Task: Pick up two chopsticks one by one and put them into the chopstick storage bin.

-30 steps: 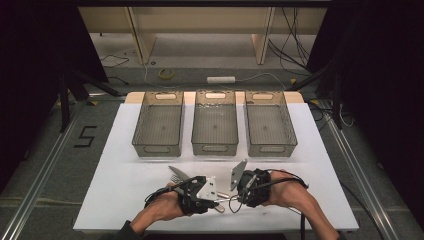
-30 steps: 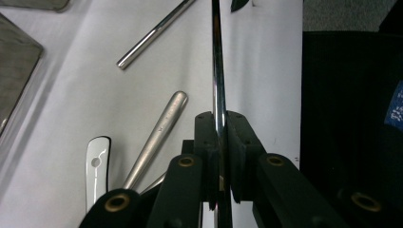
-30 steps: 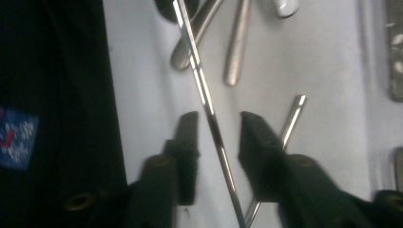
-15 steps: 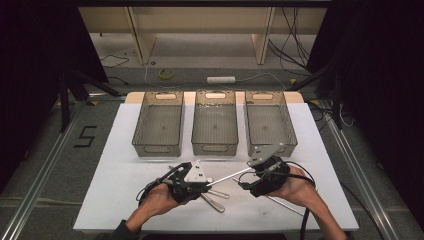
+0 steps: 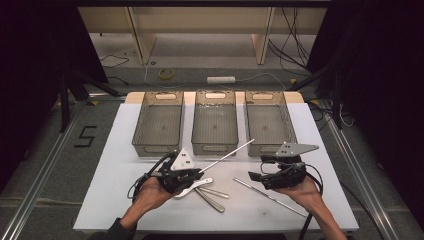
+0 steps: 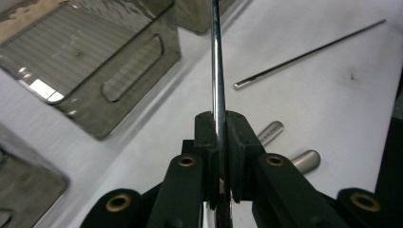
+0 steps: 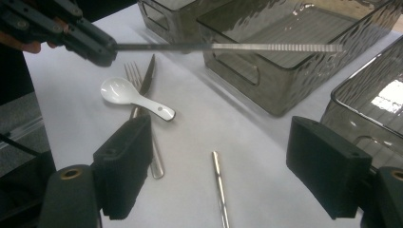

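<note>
My left gripper is shut on one end of a long thin metal rod. The rod slants up and to the right, and its far tip hangs over the front wall of the right bin. In the left gripper view the rod runs straight out from between the pressed pads. My right gripper stands apart at the right. Its jaws have just been opening and are wide with nothing between them. A second rod lies flat on the white table beneath the right gripper.
Three clear grey bins stand in a row at the back: left, middle and right. A white spoon, a fork and a knife lie together under the left gripper.
The right gripper let go of the rod it shared with the left, opened wide and moved to the right. The left gripper kept the rod and drifted left.
</note>
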Tool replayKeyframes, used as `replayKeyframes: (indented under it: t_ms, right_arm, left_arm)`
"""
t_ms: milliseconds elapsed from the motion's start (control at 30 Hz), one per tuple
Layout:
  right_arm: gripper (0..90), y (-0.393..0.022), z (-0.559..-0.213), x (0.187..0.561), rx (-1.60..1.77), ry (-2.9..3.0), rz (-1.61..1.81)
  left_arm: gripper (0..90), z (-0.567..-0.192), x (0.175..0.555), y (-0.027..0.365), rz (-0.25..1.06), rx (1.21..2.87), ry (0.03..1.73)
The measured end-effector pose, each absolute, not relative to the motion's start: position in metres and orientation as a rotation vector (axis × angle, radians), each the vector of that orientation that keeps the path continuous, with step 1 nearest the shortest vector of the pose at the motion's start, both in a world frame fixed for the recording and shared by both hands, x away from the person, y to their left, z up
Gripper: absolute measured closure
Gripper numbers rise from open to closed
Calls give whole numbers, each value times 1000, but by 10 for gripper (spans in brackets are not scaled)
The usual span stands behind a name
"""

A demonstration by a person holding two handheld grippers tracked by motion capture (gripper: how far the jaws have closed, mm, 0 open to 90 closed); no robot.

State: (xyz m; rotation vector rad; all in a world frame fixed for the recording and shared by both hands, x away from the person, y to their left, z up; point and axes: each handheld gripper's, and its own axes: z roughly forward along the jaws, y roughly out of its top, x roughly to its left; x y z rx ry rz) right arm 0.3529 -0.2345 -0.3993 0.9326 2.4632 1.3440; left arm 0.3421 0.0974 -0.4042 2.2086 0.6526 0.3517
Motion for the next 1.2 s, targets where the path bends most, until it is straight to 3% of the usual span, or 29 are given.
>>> replayKeyframes:
  t_ms: [633,1200]
  right_arm:
    - [247,-238,-418,338,942,2501,1297]
    - [249,-238,-426,328,934,2527,1280]
  left_arm:
    - [836,-392,399,173,525,1933,1041]
    - [836,-403,448,207,593,1857,1235]
